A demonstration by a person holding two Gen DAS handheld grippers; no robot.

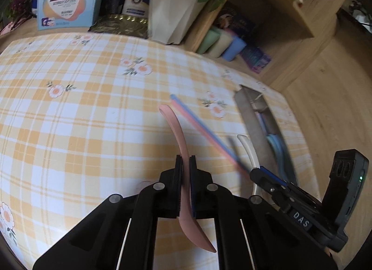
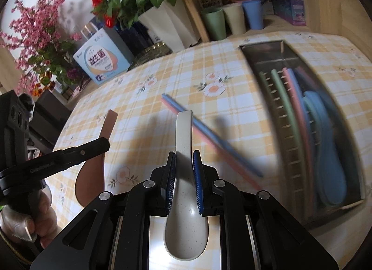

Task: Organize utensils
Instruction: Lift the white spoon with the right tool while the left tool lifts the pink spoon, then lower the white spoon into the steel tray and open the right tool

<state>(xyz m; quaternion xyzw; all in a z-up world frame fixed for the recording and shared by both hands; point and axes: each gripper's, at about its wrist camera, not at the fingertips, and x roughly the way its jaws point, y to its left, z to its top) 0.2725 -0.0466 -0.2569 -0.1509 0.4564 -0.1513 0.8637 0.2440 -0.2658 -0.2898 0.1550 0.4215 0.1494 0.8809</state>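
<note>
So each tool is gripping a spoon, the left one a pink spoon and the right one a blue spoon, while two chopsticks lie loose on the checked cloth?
Nearly. The right tool grips a speckled white ceramic-looking spoon, not a blue one, as the right wrist view shows. The left tool does grip the pink spoon, and the pink and blue chopsticks lie on the yellow checked cloth.

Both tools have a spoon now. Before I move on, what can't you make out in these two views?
- Tray contents: motion-blurred in the right view; in the left view its near wall hides them.
- Pink spoon bowl: the left tool covers part.
- White spoon in the left view: mostly behind the right tool.
- Chopsticks: near ends smeared in both views.
</note>
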